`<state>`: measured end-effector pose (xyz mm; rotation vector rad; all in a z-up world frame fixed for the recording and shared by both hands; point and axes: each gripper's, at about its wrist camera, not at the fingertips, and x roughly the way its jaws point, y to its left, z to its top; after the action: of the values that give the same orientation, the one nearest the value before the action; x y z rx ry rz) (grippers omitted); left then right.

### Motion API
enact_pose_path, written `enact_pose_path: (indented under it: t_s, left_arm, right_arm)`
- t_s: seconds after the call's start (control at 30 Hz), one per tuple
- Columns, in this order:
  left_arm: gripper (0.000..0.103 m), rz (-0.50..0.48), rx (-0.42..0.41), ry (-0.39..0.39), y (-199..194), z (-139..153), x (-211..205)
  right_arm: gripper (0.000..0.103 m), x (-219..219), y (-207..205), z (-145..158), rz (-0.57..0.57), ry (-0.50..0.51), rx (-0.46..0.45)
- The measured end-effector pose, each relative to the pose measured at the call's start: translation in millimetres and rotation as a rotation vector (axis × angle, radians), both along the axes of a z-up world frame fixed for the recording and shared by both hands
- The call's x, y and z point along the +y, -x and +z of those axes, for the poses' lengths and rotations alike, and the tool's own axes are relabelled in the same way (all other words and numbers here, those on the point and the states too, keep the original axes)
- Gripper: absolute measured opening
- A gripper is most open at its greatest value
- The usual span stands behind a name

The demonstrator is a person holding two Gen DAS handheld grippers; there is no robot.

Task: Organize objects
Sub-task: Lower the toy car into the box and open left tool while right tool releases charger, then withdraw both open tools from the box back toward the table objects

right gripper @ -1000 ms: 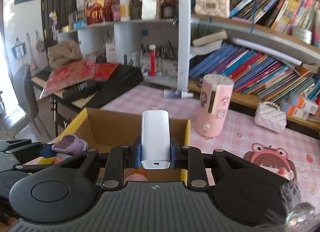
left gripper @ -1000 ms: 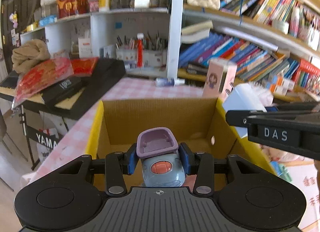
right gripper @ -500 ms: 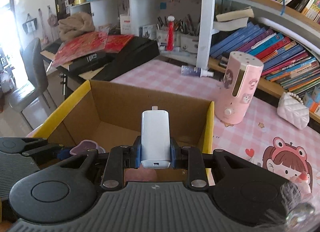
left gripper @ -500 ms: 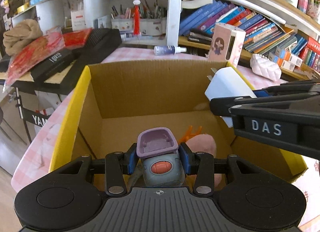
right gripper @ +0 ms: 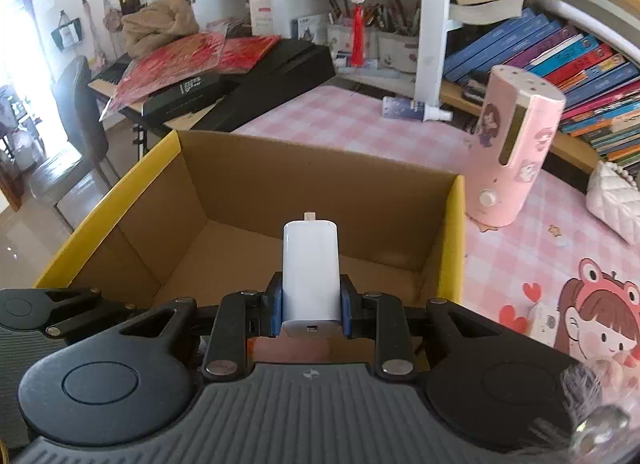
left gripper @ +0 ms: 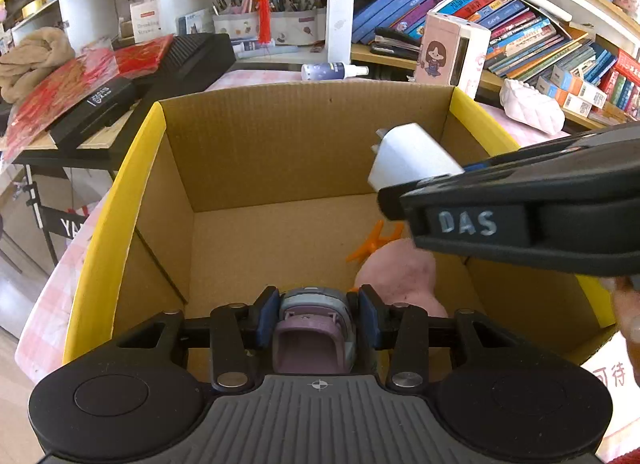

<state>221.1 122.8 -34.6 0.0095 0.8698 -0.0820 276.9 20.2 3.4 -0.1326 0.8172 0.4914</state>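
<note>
A grey-and-purple toy (left gripper: 314, 320) is clamped by the left gripper (left gripper: 316, 318), a white charger (right gripper: 311, 276) by the right gripper (right gripper: 311, 310), both over the cardboard box (right gripper: 320, 184). Beyond it, a pink checked tablecloth (right gripper: 352, 120) and crowded bookshelves (right gripper: 560, 48) are seen.

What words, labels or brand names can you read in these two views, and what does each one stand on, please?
"DAS": on the side of the right gripper, seen from the left wrist.
"YA", cut off: on the black keyboard stand at the left.
White print on the black box: too small to read.
Book spines, white card on the shelf: too blurred to read.
</note>
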Motion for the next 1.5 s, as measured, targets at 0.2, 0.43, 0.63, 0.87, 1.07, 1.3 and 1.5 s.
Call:
enact_pose_path:
  t_s: [0.2, 0.43, 0.63, 0.87, 1.07, 1.3, 1.5]
  left_arm:
    - [0.044, 0.0, -0.001, -0.013, 0.3, -0.3, -0.9]
    - [0.066, 0.009, -0.011, -0.031, 2.6, 2.4, -3.3]
    - [0.072, 0.016, -0.011, -0.033, 5.0, 4.0, -3.9]
    - [0.079, 0.029, -0.029, -0.039, 10.4, 8.7, -3.1]
    - [0.08, 0.039, -0.068, -0.031, 21.8, 19.7, -0.3]
    - [0.085, 0.075, -0.136, -0.016, 46.0, 38.5, 3.5]
    - [0.086, 0.123, -0.183, 0.009, 72.2, 50.9, 11.5]
  right_arm:
    - [0.025, 6.2, -5.6, -5.0, 0.042, 0.014, 0.033]
    - [0.025, 16.5, -7.9, -9.3, 0.125, 0.067, 0.053]
    - [0.025, 26.1, -11.2, -16.4, 0.168, 0.129, 0.097]
    - [0.024, 28.1, -8.8, -16.6, 0.179, 0.142, 0.09]
    - [0.025, 16.4, 2.7, -2.4, 0.128, 0.077, 0.027]
    - [0.037, 0.2, 37.0, 23.6, 0.028, 0.025, -0.129]
    - [0.042, -10.3, 76.9, 41.2, -0.042, 0.01, -0.261]
